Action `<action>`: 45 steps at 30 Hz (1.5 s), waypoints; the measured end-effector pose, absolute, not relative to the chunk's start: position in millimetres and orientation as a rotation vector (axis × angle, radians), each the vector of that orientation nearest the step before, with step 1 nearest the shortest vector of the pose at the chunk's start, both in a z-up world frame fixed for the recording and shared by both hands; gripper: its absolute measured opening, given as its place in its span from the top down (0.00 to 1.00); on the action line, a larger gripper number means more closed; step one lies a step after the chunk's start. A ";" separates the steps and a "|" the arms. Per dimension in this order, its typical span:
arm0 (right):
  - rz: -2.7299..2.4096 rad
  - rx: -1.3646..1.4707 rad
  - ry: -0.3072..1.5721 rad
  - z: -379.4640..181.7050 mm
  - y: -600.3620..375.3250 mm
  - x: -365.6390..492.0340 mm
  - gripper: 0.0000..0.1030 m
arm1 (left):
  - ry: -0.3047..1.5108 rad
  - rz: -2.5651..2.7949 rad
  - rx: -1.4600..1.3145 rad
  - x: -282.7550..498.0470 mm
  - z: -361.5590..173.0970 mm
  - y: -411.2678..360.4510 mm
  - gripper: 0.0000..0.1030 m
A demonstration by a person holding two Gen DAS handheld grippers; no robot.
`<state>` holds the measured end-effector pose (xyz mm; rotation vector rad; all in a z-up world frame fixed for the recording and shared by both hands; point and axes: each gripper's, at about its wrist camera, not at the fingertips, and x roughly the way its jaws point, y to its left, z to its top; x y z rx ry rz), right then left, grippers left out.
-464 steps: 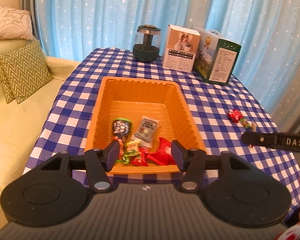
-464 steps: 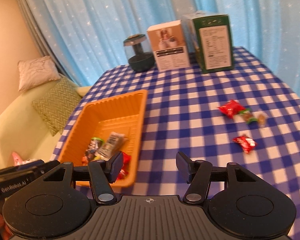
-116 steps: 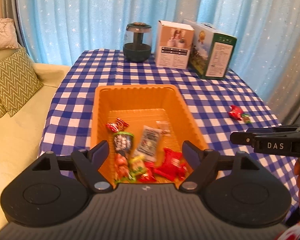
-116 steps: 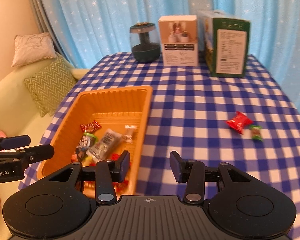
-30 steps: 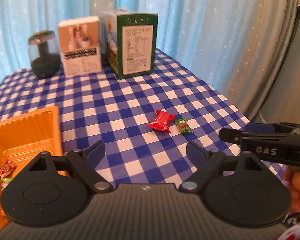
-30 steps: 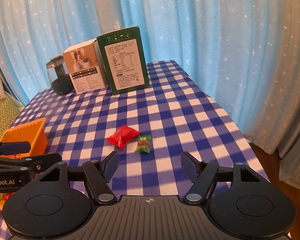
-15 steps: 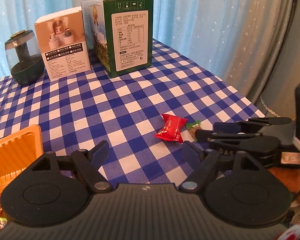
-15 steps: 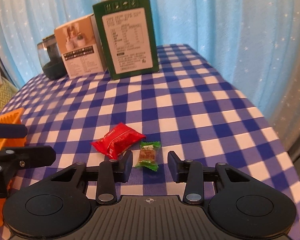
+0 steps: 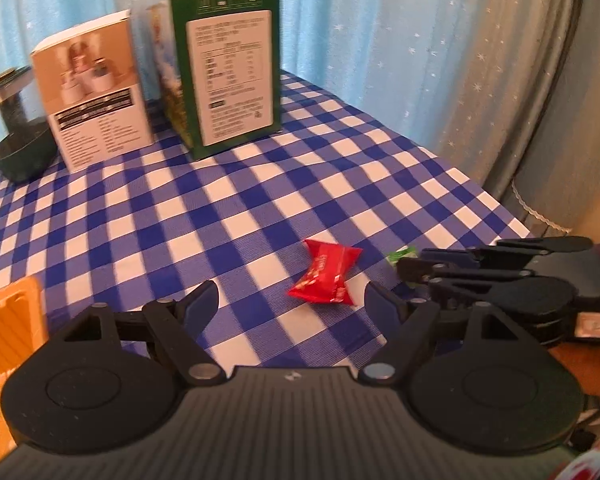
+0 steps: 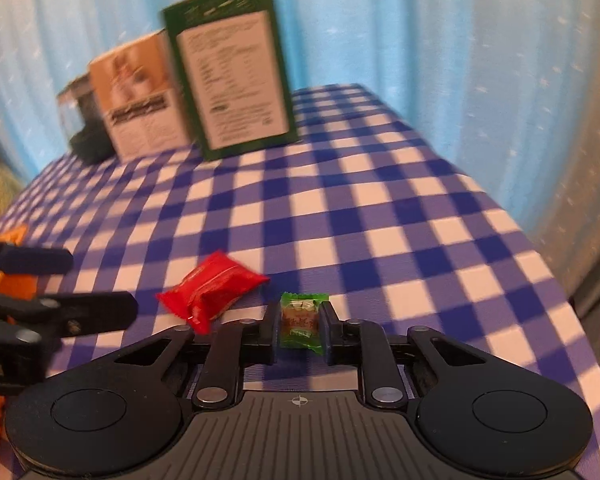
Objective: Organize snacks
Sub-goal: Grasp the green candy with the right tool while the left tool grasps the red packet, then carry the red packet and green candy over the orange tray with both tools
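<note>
Between right tool (image 10: 300, 326) fingers, apparently pinched: green candy (image 10: 302, 320)

Left wrist view: rides the left gripper (image 9: 292, 300), angled down across the checked table (image 9: 180, 220) toward the curtain, close in. Right wrist view: rides the right gripper (image 10: 300, 320), likewise angled, closer. Shared: red packet (image 9: 326, 272), green box (image 9: 228, 80), white box (image 9: 92, 88), each other's gripper.

No text can be read: the labels on the green box (image 9: 236, 80) and white box (image 9: 96, 96) are blurred.
</note>
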<state>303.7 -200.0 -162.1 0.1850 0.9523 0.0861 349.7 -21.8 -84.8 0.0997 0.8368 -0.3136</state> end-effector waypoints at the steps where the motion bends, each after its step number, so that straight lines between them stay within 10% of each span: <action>1: 0.066 0.198 0.953 -160.4 -204.2 300.3 0.81 | 0.841 -0.323 0.108 351.7 -86.6 -25.8 0.24; 30: 0.032 0.058 0.986 -168.9 -210.6 285.0 0.80 | 0.911 -0.406 0.181 390.5 -134.2 -65.4 0.78; 45: 0.010 0.228 0.968 -137.5 -214.0 247.4 0.80 | 0.911 -0.279 0.036 317.4 -101.9 -48.7 0.79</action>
